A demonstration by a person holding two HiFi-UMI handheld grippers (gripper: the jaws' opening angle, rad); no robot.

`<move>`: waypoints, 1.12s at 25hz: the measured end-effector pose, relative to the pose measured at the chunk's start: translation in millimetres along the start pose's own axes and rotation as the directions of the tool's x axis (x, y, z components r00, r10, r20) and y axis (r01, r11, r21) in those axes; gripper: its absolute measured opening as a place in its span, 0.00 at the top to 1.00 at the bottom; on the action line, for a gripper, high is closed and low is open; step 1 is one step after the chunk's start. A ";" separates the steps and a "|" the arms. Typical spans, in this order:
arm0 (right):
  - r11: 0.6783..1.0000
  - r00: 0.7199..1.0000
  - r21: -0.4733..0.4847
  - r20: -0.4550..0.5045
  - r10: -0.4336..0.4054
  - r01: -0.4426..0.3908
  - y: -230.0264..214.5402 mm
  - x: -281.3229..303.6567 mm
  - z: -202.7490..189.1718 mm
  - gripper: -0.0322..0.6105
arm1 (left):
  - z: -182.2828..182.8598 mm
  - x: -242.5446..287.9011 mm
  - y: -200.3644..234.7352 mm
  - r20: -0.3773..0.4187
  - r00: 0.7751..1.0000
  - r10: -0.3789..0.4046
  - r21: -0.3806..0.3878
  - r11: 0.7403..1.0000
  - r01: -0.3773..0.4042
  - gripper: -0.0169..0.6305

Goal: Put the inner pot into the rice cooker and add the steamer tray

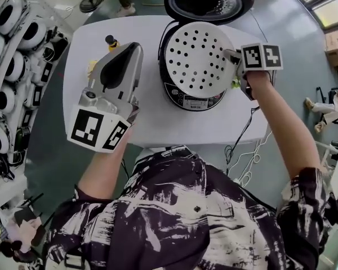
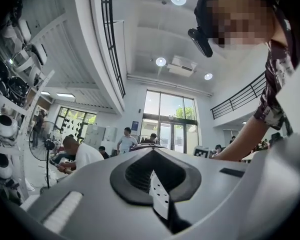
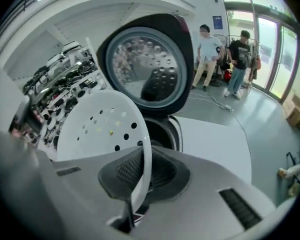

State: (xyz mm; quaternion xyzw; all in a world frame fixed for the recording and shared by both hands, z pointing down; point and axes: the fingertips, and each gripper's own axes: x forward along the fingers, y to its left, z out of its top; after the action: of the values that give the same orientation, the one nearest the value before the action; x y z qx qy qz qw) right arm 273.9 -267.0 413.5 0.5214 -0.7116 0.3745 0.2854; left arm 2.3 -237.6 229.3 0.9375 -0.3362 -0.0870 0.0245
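Observation:
The white perforated steamer tray (image 1: pixel 194 58) hangs over the mouth of the black-and-silver rice cooker (image 1: pixel 194 101), whose lid (image 1: pixel 205 1) stands open behind it. My right gripper (image 1: pixel 232 59) is shut on the tray's right rim. In the right gripper view the tray (image 3: pixel 100 124) rises from the jaws of that gripper (image 3: pixel 137 184), with the cooker's dark opening (image 3: pixel 162 131) beyond. The tray hides whatever is in the cooker. My left gripper (image 1: pixel 134 48) is held up over the table's left part, jaws together, apart from the cooker. It (image 2: pixel 157 186) holds nothing.
The cooker stands on a round white table (image 1: pixel 152 122). A small yellow-and-black object (image 1: pixel 111 41) sits at the table's far left. Shelves of rice cookers (image 1: pixel 11 66) line the left side. Cables (image 1: pixel 242 151) hang off the table's right edge. People stand in the hall (image 3: pixel 225 59).

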 end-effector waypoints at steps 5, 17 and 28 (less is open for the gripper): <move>0.995 0.995 0.041 -0.038 -0.092 0.093 -49.9 34.2 -2.3 0.95 | -11.1 11.5 -20.8 -0.033 0.999 -0.015 -0.007 1.000 0.015 0.97; 0.969 0.970 -0.109 -0.072 -0.231 0.223 -52.5 84.5 -15.7 0.95 | -22.2 22.9 -21.5 -0.058 0.998 -0.009 -0.020 1.000 0.008 0.97; 0.873 0.950 -0.375 0.138 -0.281 0.313 -48.0 85.7 -11.1 0.87 | -29.6 28.2 -26.7 -0.074 0.996 -0.040 -0.021 0.999 0.038 0.97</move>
State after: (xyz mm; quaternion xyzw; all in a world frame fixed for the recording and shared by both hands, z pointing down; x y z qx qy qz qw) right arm 294.8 -311.5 499.3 0.5712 -0.6941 0.1552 0.4097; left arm 45.7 -235.2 251.6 0.9462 -0.3157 -0.0560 0.0445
